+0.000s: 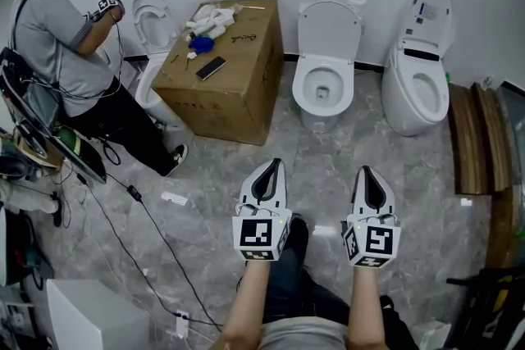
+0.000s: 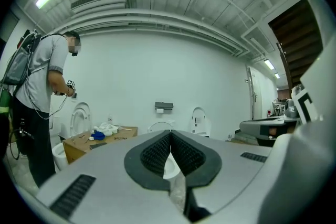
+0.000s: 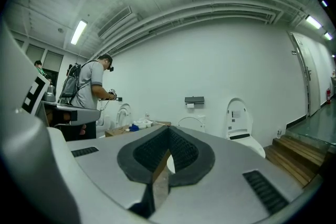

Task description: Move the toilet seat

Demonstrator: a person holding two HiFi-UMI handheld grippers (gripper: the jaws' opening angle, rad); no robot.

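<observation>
Closest to me, the left gripper and the right gripper are held out side by side. Both are clenched tight and there is nothing between the pads of either one. The toilet seat in play looks to be the one on the middle toilet, dead ahead of both grippers and well apart from them. It's tipped up against the tank, though from here I can't separate the seat ring from the lid. Now, the trouble spots. Those jaws are closed, so if they arrive like that they'll only nudge the smooth plastic, and a nudged seat can drop and slam. A thin pinch on the rim could slide off the same way. The cardboard box sits ahead and to the left of the left gripper, just beside the bowl, so that side looks cramped for a swing. A second toilet stands ahead and right of the right gripper, and it would be easy to drift to the wrong one. There are also cables on the floor off to the left, a trip risk on the walk in.
</observation>
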